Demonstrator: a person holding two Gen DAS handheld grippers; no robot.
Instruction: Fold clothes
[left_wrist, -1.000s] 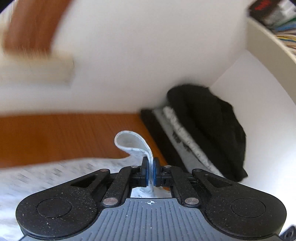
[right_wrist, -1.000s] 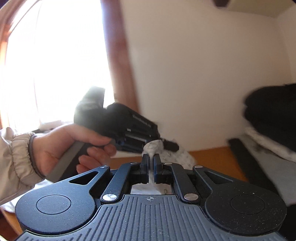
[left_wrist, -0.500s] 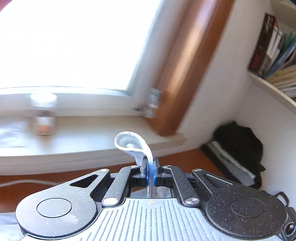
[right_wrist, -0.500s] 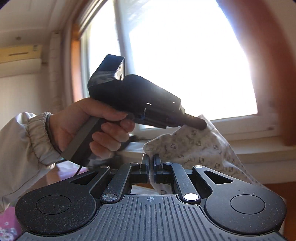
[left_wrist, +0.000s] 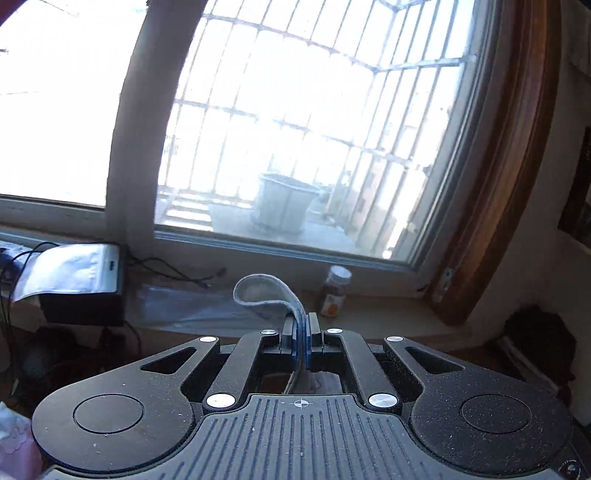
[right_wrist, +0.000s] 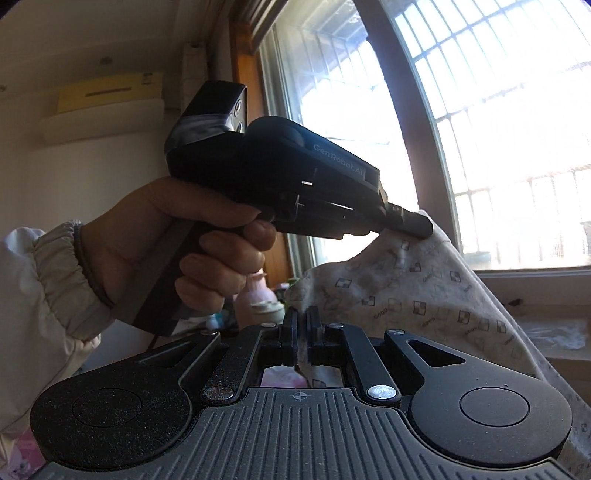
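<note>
1. Both grippers are clamped on the same patterned garment (right_wrist: 424, 295), held up in the air near the window (left_wrist: 295, 129).
2. Left gripper (left_wrist: 301, 345) pinches a curled hem; right gripper (right_wrist: 303, 341) pinches another edge nearby.
3. Looks like early days: cloth's just hanging, no fold made yet, so basically all the folding's left.

Soft printed cloth garment (right_wrist: 424, 295); matt, grainy black plastic gripper (right_wrist: 303, 332).
</note>
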